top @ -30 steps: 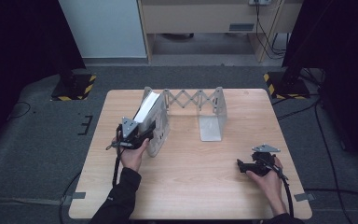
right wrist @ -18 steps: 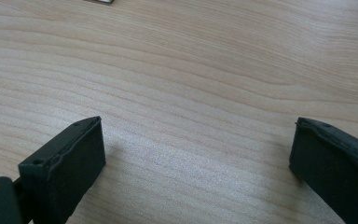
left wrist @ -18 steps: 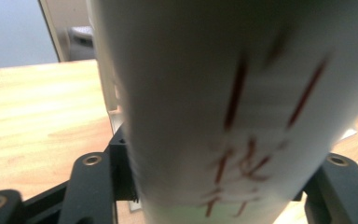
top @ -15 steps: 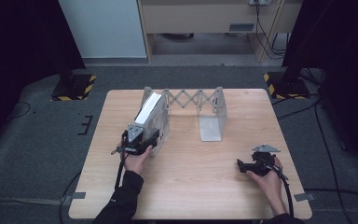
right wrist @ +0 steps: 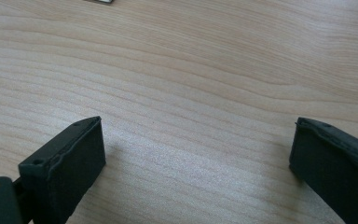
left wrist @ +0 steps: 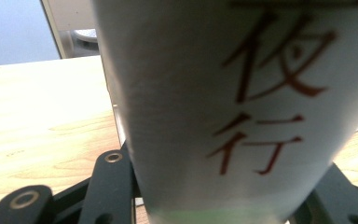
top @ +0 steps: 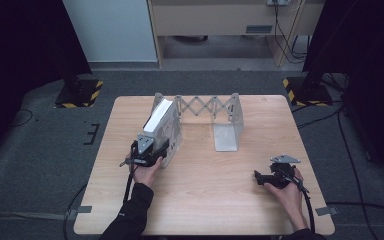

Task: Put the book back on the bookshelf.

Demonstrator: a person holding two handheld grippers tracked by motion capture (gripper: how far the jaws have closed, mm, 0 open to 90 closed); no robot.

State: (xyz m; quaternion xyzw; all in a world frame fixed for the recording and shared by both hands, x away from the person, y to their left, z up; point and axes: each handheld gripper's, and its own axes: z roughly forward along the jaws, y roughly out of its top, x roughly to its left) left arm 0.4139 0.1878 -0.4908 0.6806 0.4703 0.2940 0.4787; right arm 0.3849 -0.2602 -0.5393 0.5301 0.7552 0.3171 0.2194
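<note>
White book [left wrist: 223, 107] clamped between left tongs [top: 149, 152], at rack [top: 205, 107].

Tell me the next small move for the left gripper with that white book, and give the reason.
Probably open the jaws and draw the left gripper back toward the person. The white book stands nearly upright at the left end plate of the expanding metal rack and appears set down on the table. The jaws clamp its near spine, having just closed further. The right gripper rests open, apart.
</note>
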